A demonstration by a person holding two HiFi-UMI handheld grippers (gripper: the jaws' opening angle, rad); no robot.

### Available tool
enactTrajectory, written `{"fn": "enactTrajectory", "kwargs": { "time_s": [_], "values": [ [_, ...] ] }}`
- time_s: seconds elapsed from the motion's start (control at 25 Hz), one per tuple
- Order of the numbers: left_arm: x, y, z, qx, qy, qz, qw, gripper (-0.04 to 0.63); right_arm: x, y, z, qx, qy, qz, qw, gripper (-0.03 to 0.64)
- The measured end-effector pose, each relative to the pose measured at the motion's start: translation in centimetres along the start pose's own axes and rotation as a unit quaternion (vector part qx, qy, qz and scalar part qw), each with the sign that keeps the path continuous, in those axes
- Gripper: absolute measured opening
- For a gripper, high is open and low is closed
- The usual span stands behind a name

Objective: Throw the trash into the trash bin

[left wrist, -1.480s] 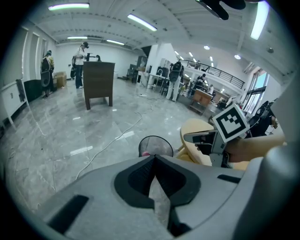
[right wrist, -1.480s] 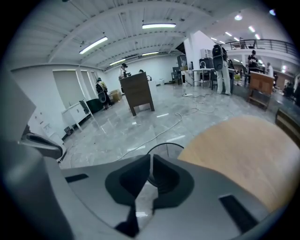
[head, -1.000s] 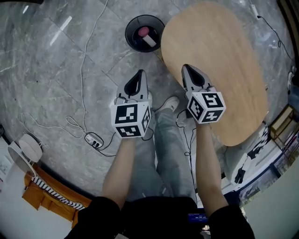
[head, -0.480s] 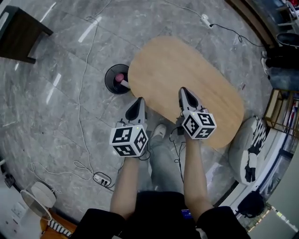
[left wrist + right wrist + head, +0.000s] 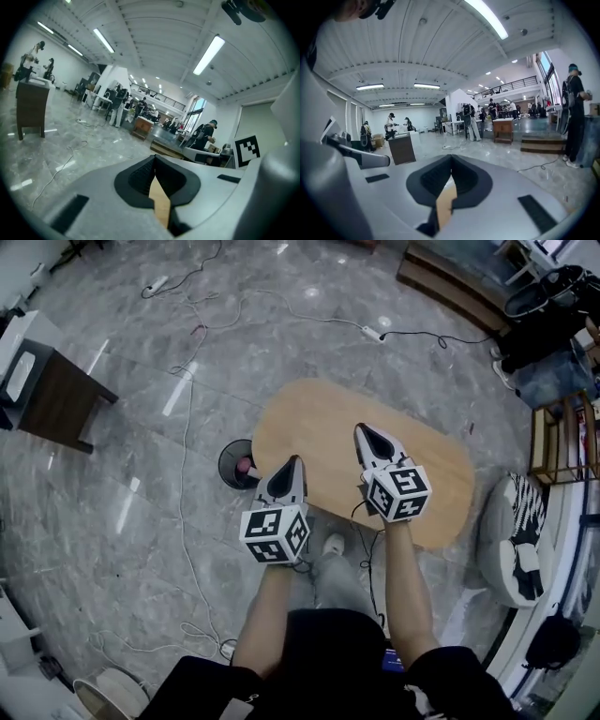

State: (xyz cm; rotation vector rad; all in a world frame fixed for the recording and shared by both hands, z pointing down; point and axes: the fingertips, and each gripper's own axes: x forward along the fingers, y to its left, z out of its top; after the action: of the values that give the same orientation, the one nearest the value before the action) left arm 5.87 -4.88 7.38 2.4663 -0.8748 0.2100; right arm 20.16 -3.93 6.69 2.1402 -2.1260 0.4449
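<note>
My left gripper and right gripper are both closed and empty, over the table. The trash lies in the bin, at nine o'clock from the left gripper. If I step away, I could snag the floor cable.

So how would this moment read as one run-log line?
left gripper: shut, empty | right gripper: shut, empty | trash bin: on floor beside wooden table, pink item inside
</note>
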Motion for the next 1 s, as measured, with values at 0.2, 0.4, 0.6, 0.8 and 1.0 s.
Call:
{"fn": "enactTrajectory", "kwargs": {
  "time_s": [0.2,0.4,0.6,0.8,1.0],
  "values": [
    [0.5,-4.5,4.7,0.043,-0.035,-0.028,0.9981,0.006,-2.9,-2.1,8.6,-0.01,-0.065,-0.014,0.998,0.011],
    [0.8,-9.7,9.6,0.078,-0.08,-0.052,0.9923,0.006,-6.4,-3.9,15.3,0.008,-0.134,-0.033,0.99,0.011],
    [1.5,-12.9,13.0,0.097,-0.109,-0.067,0.987,0.006,-10.0,-5.3,18.5,0.045,-0.182,-0.067,0.98,0.011],
    [3.1,-17.1,14.6,0.121,-0.121,-0.086,0.9814,0.006,-13.5,-7.5,18.7,-0.001,-0.171,-0.1,0.98,0.012],
    [4.1,-21.0,15.3,0.15,-0.133,-0.093,0.9754,0.006,-15.8,-8.9,17.7,-0.066,-0.15,-0.128,0.978,0.012]
  ]
}}
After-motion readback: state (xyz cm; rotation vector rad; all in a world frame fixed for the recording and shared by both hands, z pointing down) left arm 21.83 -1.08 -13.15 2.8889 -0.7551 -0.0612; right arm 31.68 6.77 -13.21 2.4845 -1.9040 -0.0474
